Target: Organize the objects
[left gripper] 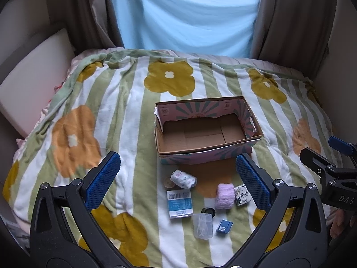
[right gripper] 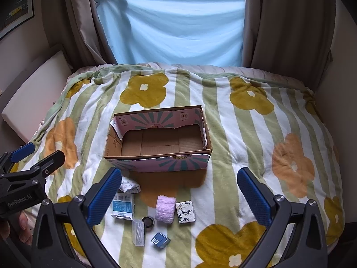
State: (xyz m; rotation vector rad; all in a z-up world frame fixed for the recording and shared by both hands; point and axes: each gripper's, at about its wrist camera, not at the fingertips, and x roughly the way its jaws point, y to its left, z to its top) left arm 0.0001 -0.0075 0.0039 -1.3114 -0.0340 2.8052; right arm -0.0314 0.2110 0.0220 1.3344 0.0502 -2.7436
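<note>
An open cardboard box (left gripper: 208, 149) (right gripper: 160, 163) with pink and teal print sits empty on a flowered blanket. Nearer than it lie several small items: a pink towel roll (left gripper: 225, 196) (right gripper: 165, 209), a floral tissue packet (left gripper: 243, 195) (right gripper: 185, 212), a white-and-blue carton (left gripper: 179, 203) (right gripper: 122, 206), a clear plastic case (left gripper: 202, 225) (right gripper: 138, 231), a small blue box (left gripper: 224, 226) (right gripper: 160, 240), a black round lid (left gripper: 208, 211) (right gripper: 148, 221) and a patterned cloth bundle (left gripper: 183, 178) (right gripper: 130, 186). My left gripper (left gripper: 178, 183) and right gripper (right gripper: 179, 195) hover open above them, holding nothing.
The striped blanket (left gripper: 125, 102) (right gripper: 241, 134) covers a bed. A white padded panel (left gripper: 29, 93) stands on the left and curtains with a blue sheet (right gripper: 174, 26) hang behind. A small tan round thing (left gripper: 169, 182) lies beside the bundle. A person's fingers (right gripper: 23, 230) hold the other tool.
</note>
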